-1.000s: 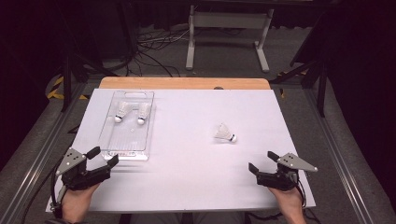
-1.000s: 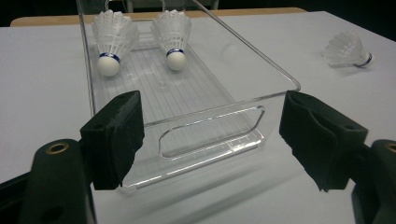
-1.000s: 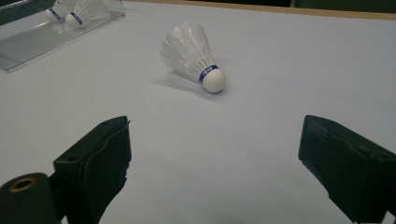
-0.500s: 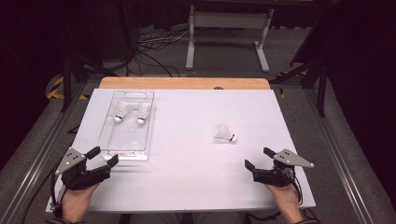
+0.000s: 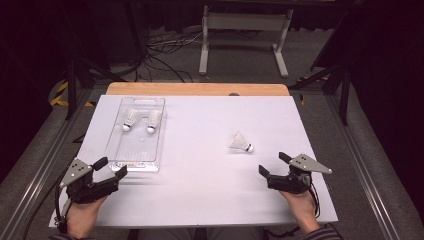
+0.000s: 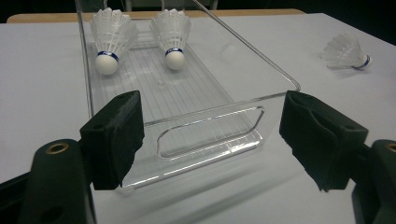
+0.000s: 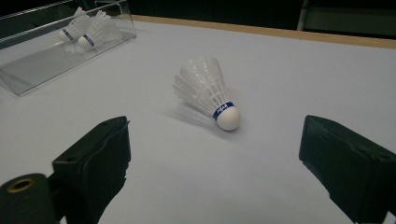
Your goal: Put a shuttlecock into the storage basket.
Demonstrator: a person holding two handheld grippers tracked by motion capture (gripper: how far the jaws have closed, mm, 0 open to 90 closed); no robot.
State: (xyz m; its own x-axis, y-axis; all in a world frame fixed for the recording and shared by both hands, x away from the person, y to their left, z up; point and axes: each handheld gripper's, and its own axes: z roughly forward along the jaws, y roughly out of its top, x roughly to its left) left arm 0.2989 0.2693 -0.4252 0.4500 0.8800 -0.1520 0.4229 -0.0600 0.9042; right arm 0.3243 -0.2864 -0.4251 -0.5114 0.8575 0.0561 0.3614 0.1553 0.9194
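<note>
Loose shuttlecock [image 5: 241, 143] on the white sheet, and our right gripper [image 5: 278, 165] is just short of it, jaws spread wide.

We see the shuttlecock lying on its side on the table [image 5: 210, 200], cork tip with the blue band toward us in the right gripper view, feathers pointing away; it sits between the two open jaws there but beyond them, touching neither. Well to the shuttlecock's left stands the clear plastic tray [image 5: 131, 157], and inside it, at its far end, we have two more shuttlecocks [image 6: 140, 35] side by side, corks toward us. Nearer us than the tray, our left gripper [image 5: 111, 167] hovers right at the tray's near end wall, jaws wide apart and holding nothing, the handle cut-out between them in the left gripper view.
</note>
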